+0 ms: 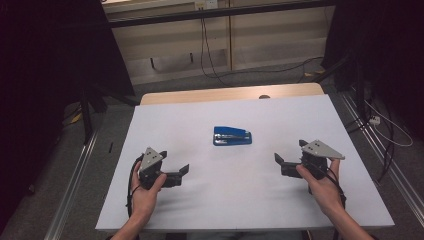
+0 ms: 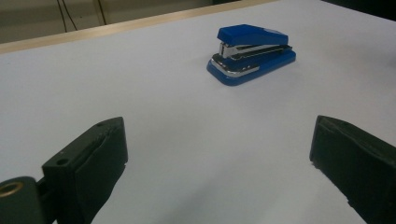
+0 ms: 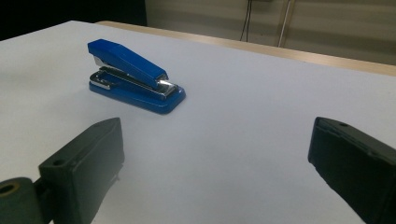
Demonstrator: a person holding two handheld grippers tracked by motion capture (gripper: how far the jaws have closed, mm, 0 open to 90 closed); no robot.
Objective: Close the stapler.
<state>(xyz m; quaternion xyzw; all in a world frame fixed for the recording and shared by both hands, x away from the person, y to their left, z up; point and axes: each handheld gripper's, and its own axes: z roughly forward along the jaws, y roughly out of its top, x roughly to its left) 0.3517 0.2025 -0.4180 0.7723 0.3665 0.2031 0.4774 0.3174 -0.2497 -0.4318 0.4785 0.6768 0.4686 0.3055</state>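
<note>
A: The table (image 1: 165,200) carries a white sheet, and the one thing on it is a blue stapler (image 1: 232,135), lying flat near the middle, a little toward the far side.

B: And the grippers?

A: The left gripper (image 1: 174,165) and the right gripper (image 1: 291,153) sit low at the near edge, one on each side, well apart from the stapler. Both have their jaws spread wide with nothing between them.

B: So the step in hand looks like the approach. Which one should go?

A: Either could. In the right gripper view the stapler (image 3: 135,76) lies ahead and to the left, its raised end at the far left. In the left gripper view it (image 2: 252,53) lies ahead and to the right.

B: Then the person would do well to bring the open jaws square across the narrow body, one on each long side, low near the base, and close only once both are level, lest it pivot or slide on the smooth sheet.
</note>
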